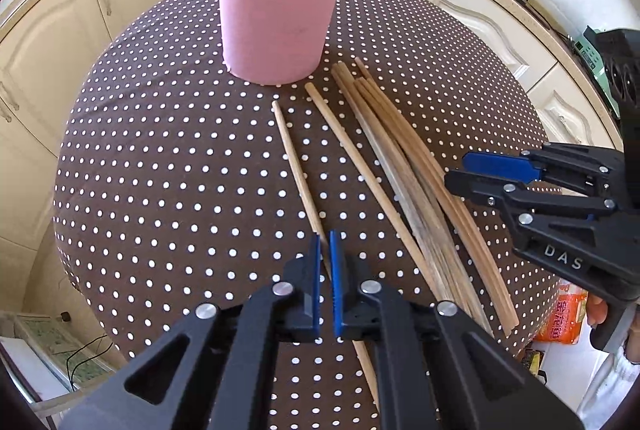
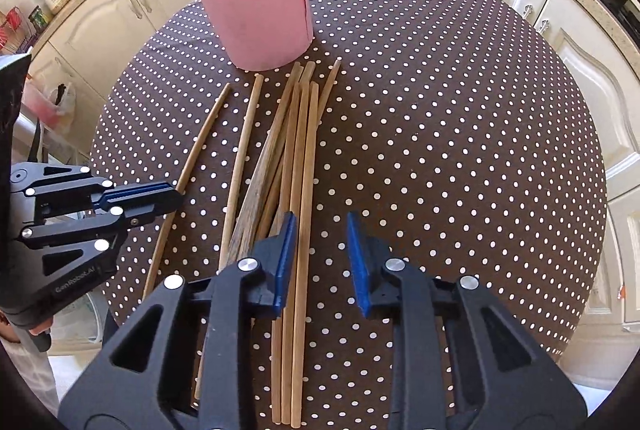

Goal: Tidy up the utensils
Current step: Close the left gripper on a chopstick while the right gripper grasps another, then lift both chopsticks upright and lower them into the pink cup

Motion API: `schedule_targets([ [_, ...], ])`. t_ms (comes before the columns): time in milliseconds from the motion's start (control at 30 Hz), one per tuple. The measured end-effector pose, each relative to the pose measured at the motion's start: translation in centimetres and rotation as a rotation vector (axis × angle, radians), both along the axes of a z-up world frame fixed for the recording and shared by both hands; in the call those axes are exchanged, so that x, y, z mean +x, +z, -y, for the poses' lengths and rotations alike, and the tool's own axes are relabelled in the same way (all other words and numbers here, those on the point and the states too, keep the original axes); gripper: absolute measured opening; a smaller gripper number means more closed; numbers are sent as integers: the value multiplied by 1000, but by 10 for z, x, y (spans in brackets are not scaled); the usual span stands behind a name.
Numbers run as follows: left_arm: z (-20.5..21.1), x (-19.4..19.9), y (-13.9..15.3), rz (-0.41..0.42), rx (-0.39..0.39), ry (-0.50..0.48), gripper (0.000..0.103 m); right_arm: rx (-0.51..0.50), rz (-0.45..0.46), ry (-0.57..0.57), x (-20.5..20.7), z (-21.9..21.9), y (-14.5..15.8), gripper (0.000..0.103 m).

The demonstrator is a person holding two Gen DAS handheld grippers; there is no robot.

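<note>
Left wrist: left gripper [image 1: 326, 250] apparently pinches one chopstick [image 1: 298, 169]; right gripper [image 2: 321, 234] spread.

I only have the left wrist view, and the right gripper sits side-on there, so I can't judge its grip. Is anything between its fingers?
Observer: Yes. The right gripper straddles what look like two chopsticks at the bundle's right edge. They lie close to one finger, and the fingers are apart, not pinching.
Operator: Does that gripper hide anything on the table behind it?
Observer: No. Right of the bundle there is only bare dotted tablecloth.
</note>
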State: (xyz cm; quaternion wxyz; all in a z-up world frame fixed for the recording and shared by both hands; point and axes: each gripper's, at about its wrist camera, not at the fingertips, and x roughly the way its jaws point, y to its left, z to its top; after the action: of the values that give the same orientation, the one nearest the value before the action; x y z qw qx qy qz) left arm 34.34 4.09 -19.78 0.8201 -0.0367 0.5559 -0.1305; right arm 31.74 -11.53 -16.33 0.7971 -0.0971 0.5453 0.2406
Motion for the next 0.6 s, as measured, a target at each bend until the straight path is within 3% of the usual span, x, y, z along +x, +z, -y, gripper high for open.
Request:
schedule_targets([
  [533,19,12,1,5,37,1,9,-88,-21,30,12,-20,-15,17],
  [600,19,13,1,-1,37,3,9,-100,-26,32,14,-24,-17,12],
])
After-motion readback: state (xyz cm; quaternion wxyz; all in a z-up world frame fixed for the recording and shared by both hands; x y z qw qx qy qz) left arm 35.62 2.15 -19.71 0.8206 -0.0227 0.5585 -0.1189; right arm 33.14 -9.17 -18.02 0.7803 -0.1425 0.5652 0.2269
